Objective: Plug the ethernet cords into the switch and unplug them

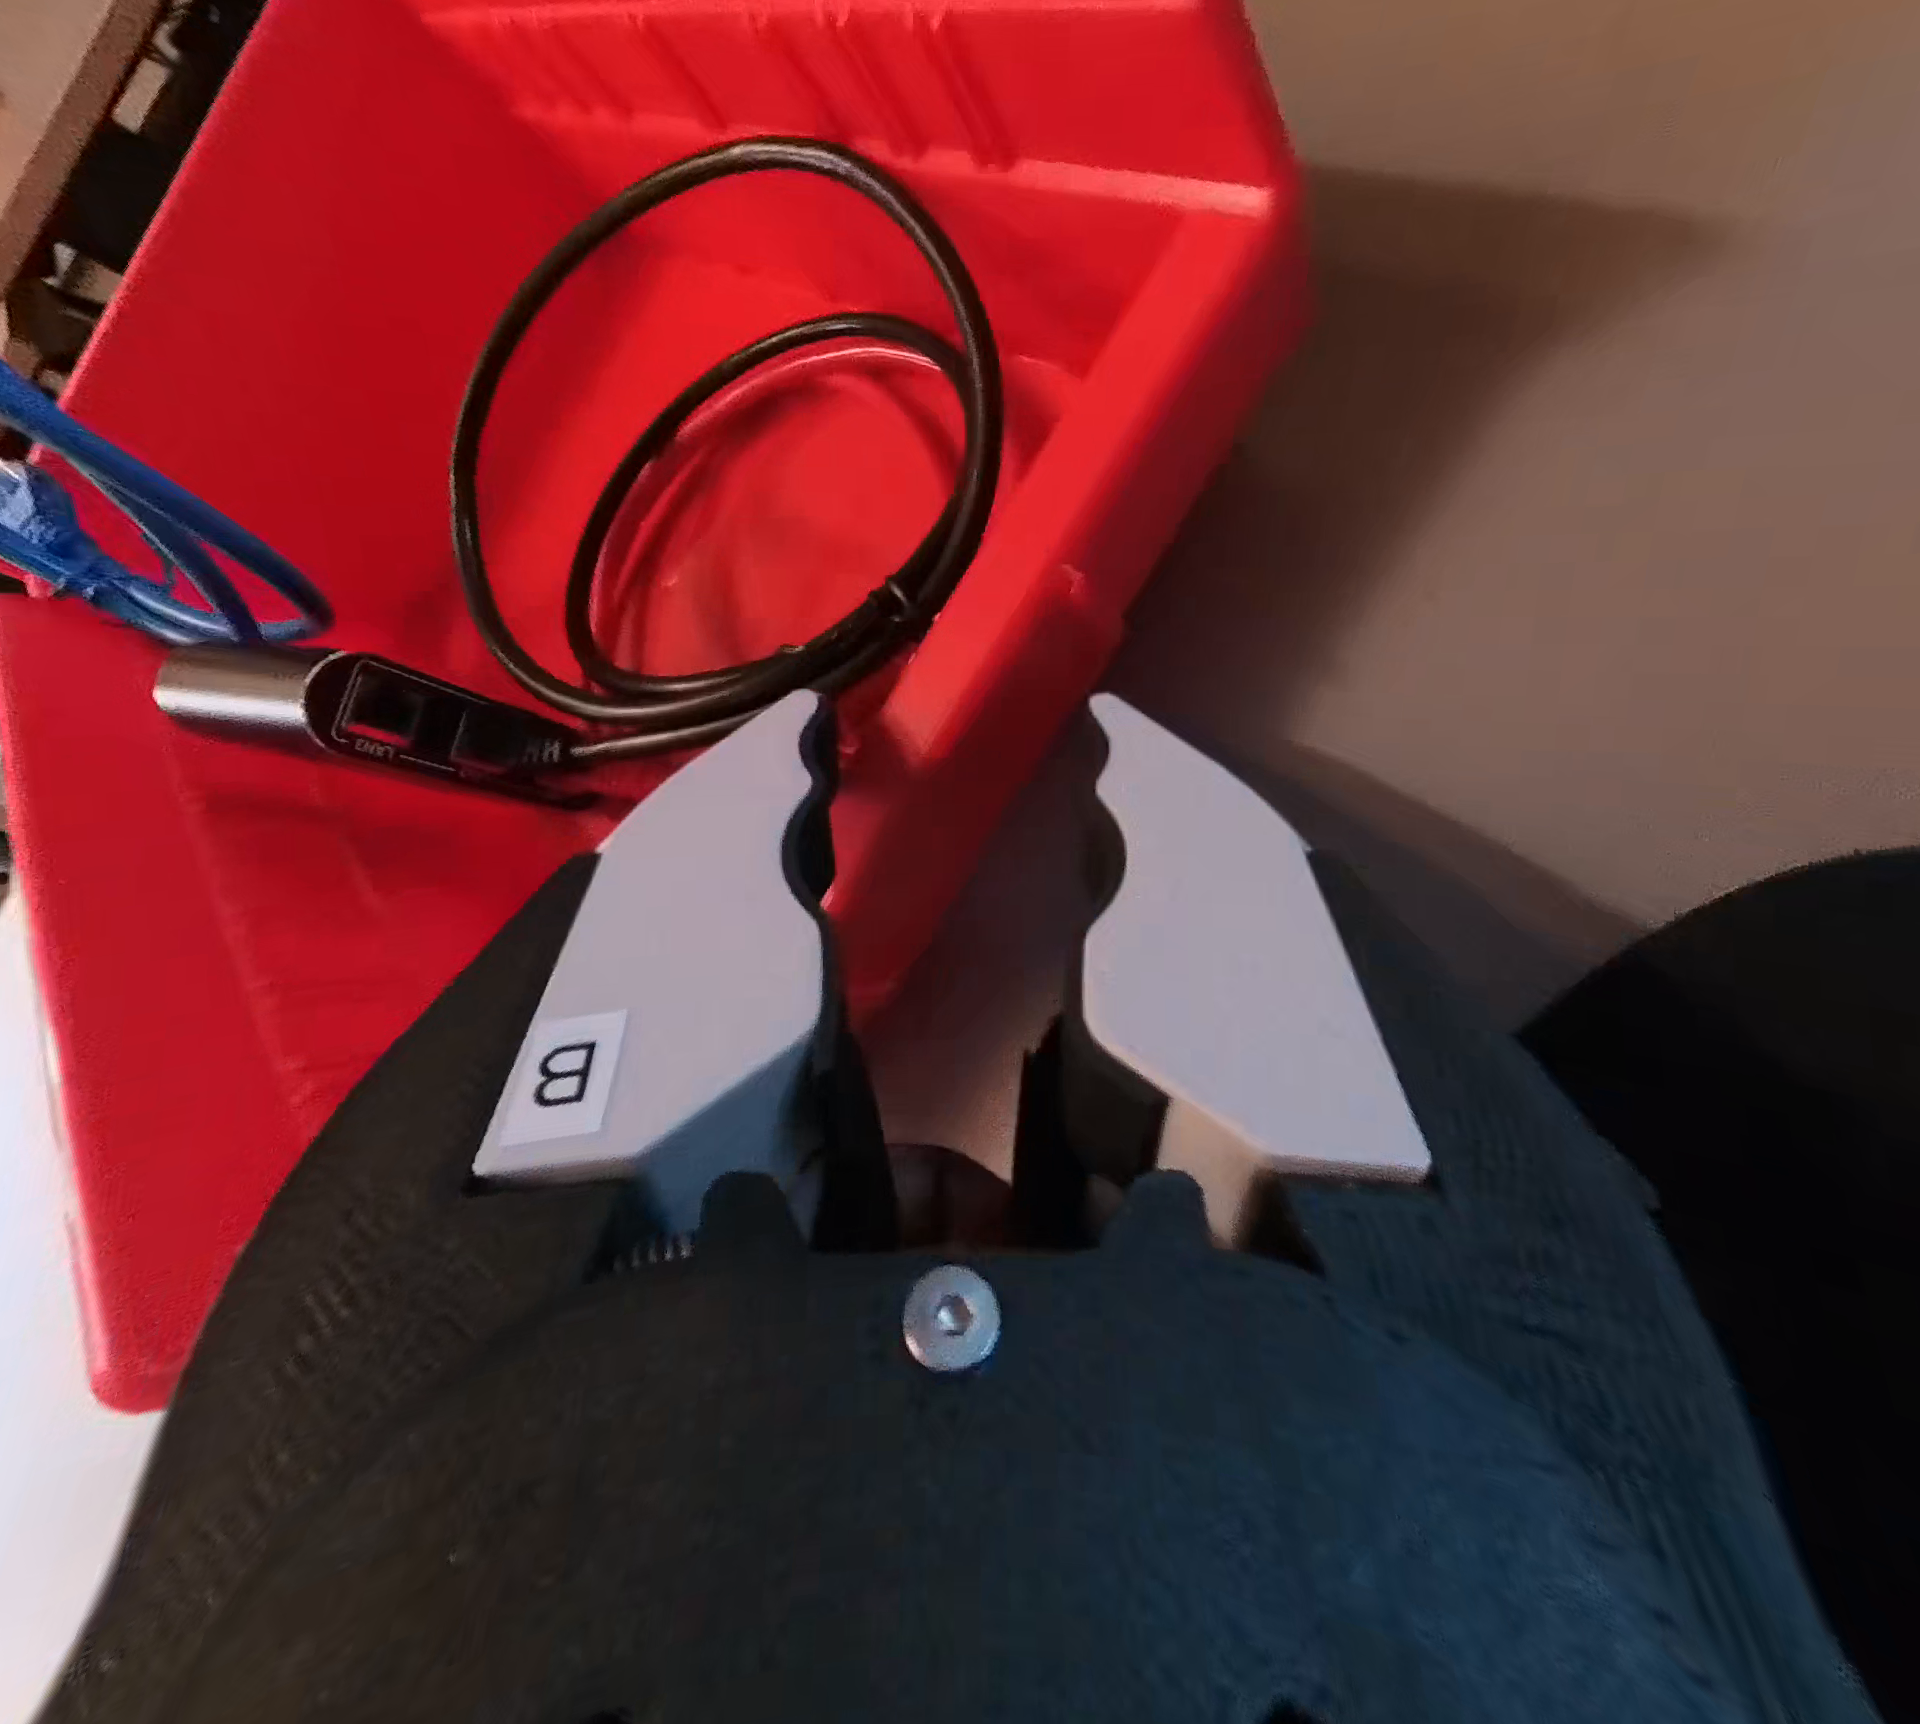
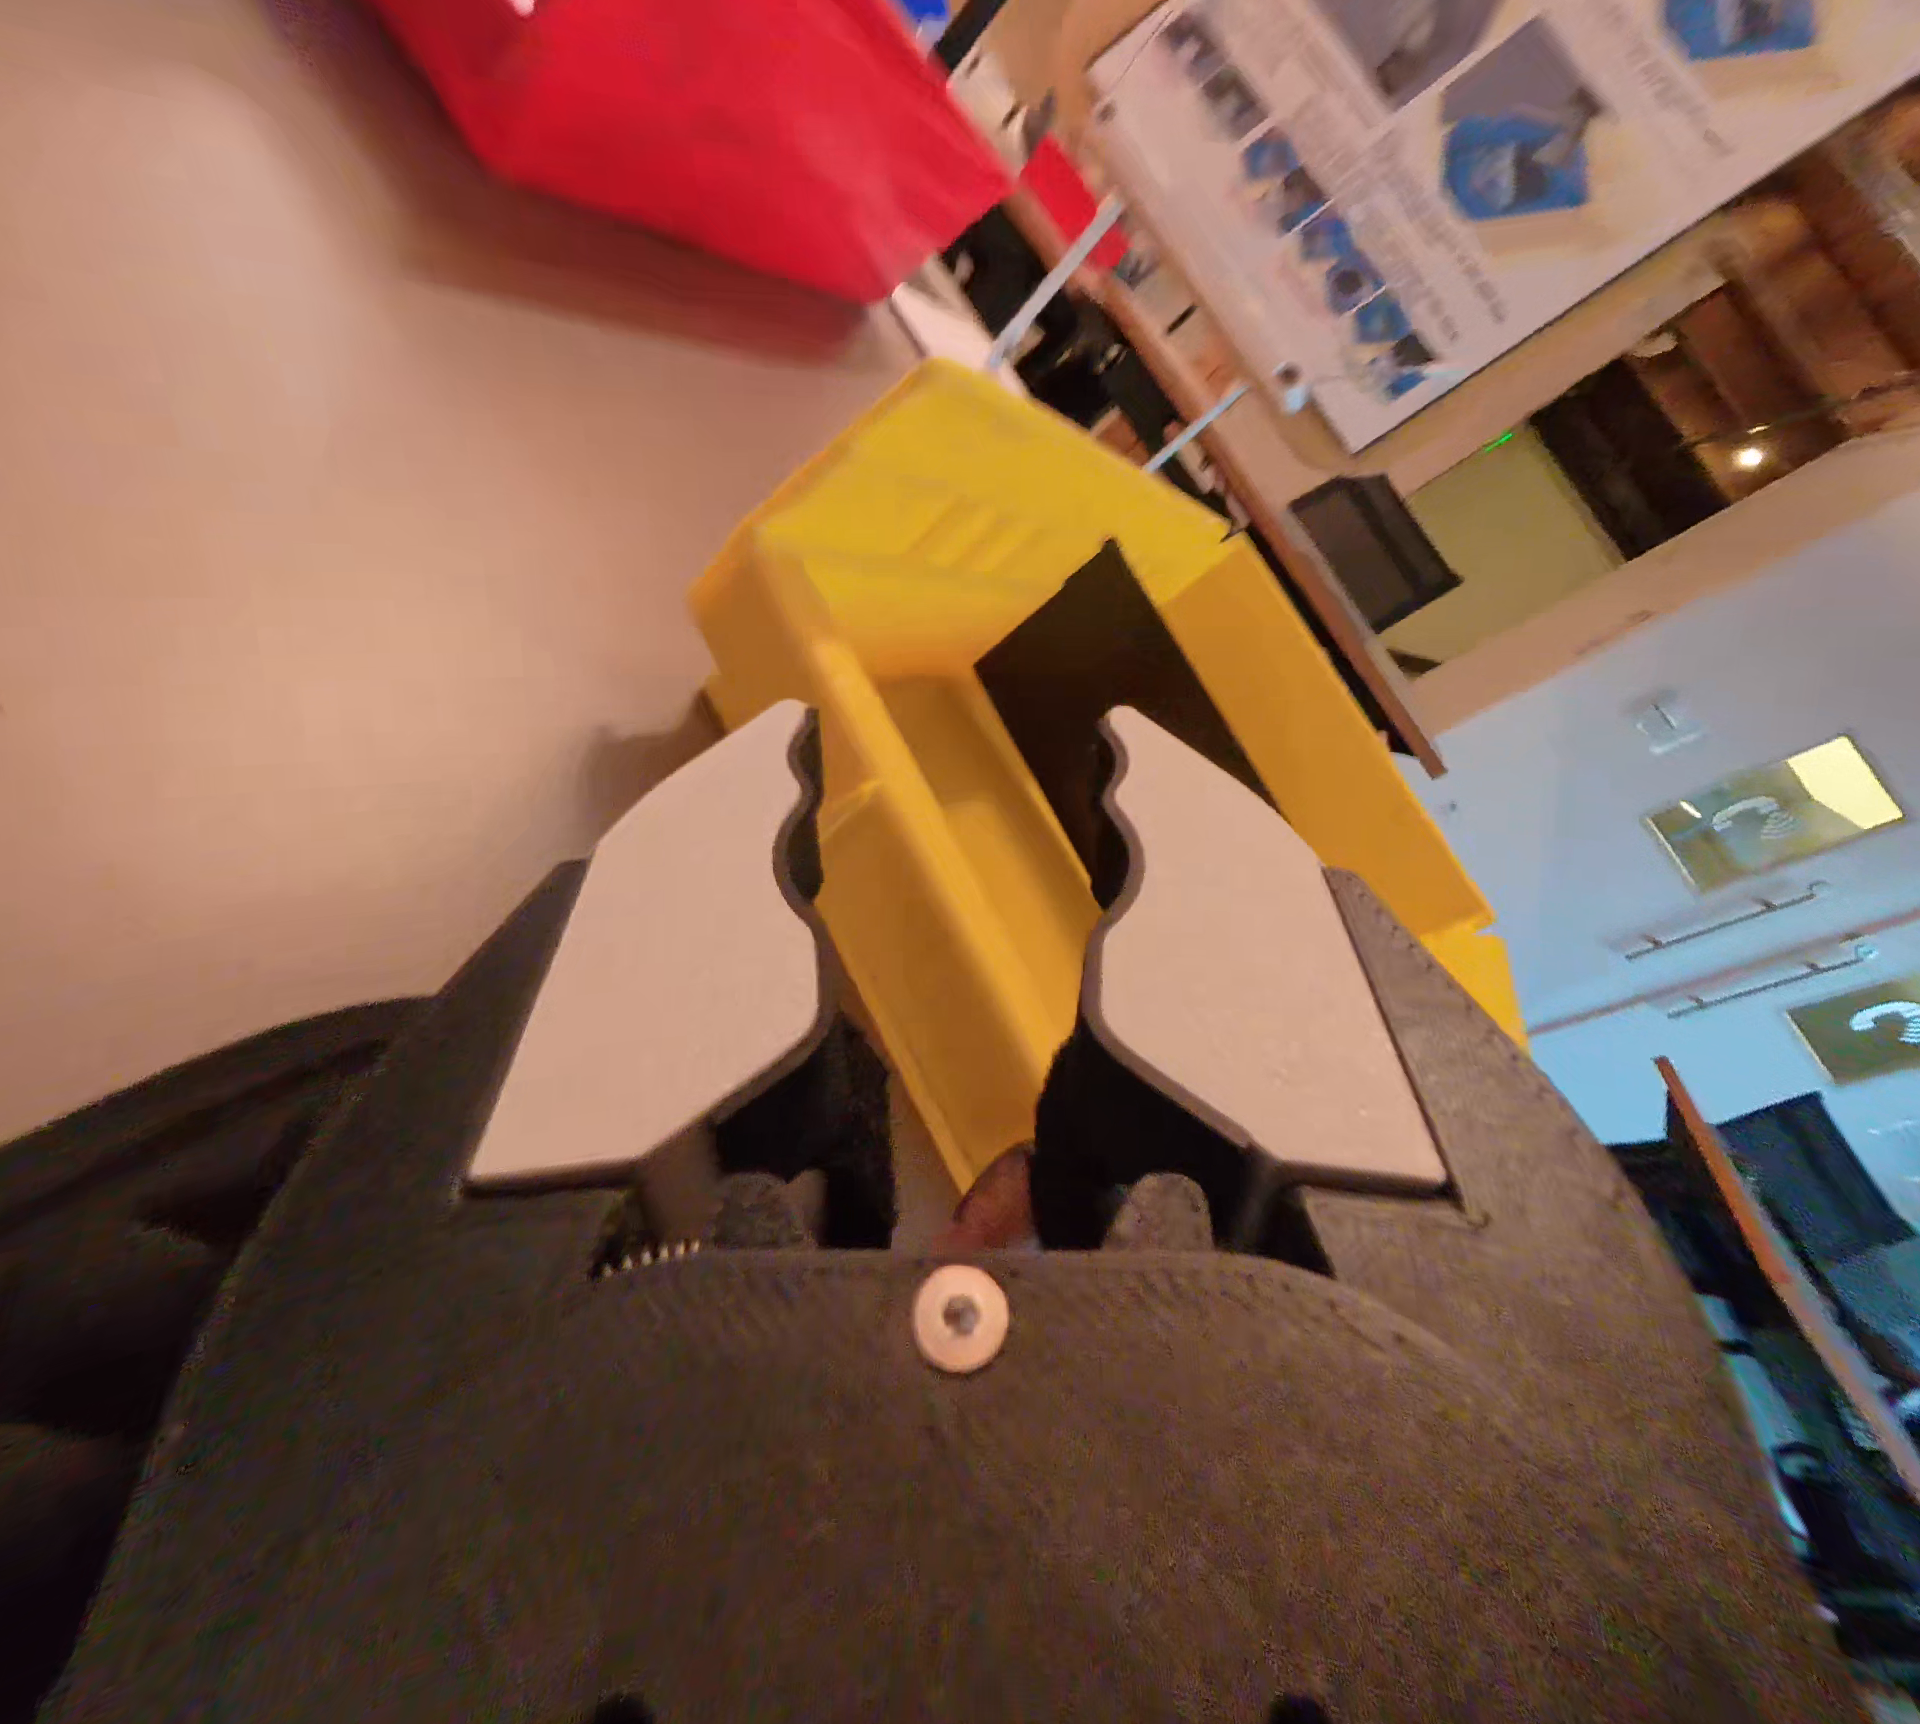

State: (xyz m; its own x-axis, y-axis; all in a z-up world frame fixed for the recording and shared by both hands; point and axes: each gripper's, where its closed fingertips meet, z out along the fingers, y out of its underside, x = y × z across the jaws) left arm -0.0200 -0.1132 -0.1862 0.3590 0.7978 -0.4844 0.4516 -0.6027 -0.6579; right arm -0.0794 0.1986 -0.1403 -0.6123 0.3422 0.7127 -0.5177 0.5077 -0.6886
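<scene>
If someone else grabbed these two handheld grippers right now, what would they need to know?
Left gripper: open, empty, hovering at the near rim of the red bin.
Right gripper: open, straddling a wall of the yellow bin; whether it touches is unclear.
In the red bin: a small device with two ports, likely the switch, with a coiled black cable attached. Blue ethernet cords lie at the bin's left edge.
Done: nothing visibly plugged into the two ports.
Left: pick up the blue cords, plug them in, unplug them.

beige table (image 1: 1558, 64), red bin (image 1: 343, 272), yellow bin (image 2: 987, 511)
</scene>
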